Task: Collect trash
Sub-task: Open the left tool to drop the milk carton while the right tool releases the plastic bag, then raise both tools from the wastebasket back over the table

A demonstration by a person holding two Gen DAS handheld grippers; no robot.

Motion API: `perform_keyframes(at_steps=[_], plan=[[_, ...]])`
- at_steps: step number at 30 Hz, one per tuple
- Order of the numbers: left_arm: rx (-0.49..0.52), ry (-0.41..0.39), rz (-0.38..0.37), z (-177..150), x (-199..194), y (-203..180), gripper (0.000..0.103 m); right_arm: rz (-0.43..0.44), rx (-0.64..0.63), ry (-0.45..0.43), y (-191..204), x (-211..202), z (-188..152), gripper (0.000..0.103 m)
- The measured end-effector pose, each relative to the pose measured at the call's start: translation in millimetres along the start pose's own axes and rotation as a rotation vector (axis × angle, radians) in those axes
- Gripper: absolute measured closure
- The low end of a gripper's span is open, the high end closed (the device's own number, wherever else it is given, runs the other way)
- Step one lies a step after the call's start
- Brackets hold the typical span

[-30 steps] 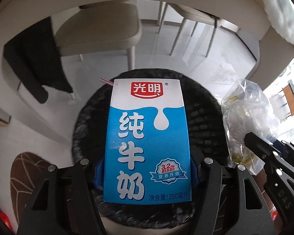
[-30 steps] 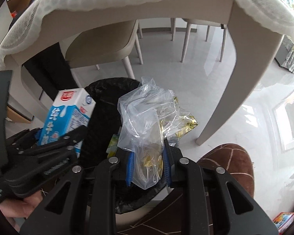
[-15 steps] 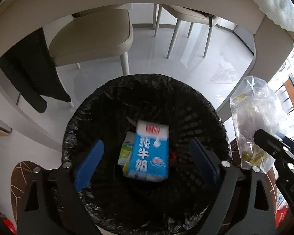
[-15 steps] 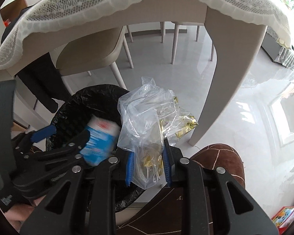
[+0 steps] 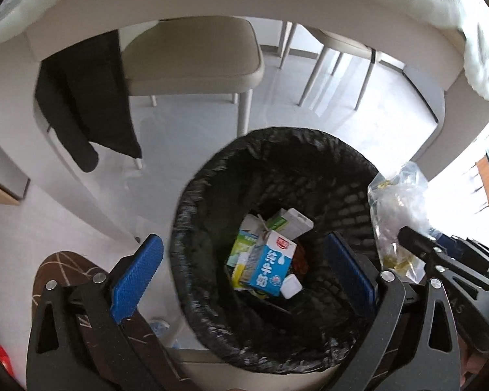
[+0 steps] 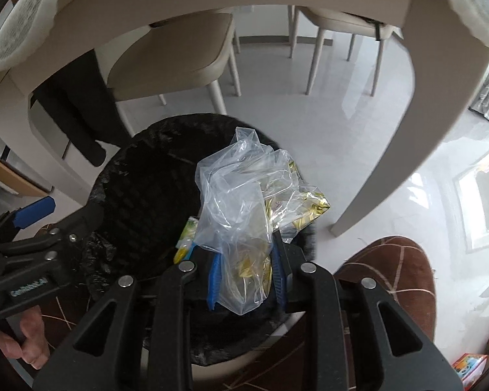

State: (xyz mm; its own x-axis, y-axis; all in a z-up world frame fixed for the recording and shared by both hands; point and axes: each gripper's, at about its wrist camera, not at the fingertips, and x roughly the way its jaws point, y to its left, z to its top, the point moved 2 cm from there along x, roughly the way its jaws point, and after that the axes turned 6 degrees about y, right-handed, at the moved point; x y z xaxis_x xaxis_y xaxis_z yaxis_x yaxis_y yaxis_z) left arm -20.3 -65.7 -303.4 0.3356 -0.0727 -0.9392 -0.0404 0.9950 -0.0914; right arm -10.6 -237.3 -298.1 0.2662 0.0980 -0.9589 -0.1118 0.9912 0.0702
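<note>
A round bin lined with a black bag (image 5: 192, 215) stands on the floor below me. The blue-and-white milk carton (image 5: 270, 268) lies inside it on other cartons and scraps. My left gripper (image 5: 244, 270) hangs over the bin, its jaws still opening wide with nothing between the blue pads (image 5: 137, 273). My right gripper (image 6: 246, 280) is shut on a clear plastic bag (image 6: 241, 202) holding gold wrappers, held above the bin's right side (image 6: 130, 176). That bag (image 5: 396, 215) also shows at the right edge of the left wrist view.
A beige table with a lace cloth arches overhead, its leg (image 6: 407, 150) close to the bin's right. Beige chairs (image 5: 192, 58) stand beyond, one draped with a black garment (image 5: 88, 97). A brown patterned rug (image 6: 391, 277) lies at the bin's near side.
The left gripper opened and let go of the milk carton, which fell into the bin. The left gripper shifted left and up. The right gripper with its bag moved over the bin.
</note>
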Motion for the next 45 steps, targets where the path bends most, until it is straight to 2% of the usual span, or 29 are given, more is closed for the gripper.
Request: perform_keyframes(at_steps=[5,8,15,20,27,36,45], plan=[[-0.012,-0.01,0.005,-3,-10,12,0.006,0.012,-0.047,-0.005,24,2,3,0.076],[-0.015,-0.018,0.018,-5,-14,20,0.006,0.015,-0.067,-0.015,35,4,4,0.069],[-0.027,-0.016,0.023,-6,-15,30,0.006,-0.005,-0.074,-0.057,39,-2,5,0.026],[-0.04,-0.011,0.025,-8,-17,31,0.006,-0.036,-0.054,-0.077,31,-8,4,0.011],[-0.038,-0.02,0.025,-6,-35,35,0.006,-0.071,-0.036,-0.109,13,-32,1,0.009],[-0.041,-0.099,0.022,8,-87,30,0.006,-0.079,-0.046,-0.191,-3,-89,8,0.009],[-0.027,-0.196,0.026,38,-138,22,0.006,-0.037,-0.03,-0.299,-7,-147,37,0.009]])
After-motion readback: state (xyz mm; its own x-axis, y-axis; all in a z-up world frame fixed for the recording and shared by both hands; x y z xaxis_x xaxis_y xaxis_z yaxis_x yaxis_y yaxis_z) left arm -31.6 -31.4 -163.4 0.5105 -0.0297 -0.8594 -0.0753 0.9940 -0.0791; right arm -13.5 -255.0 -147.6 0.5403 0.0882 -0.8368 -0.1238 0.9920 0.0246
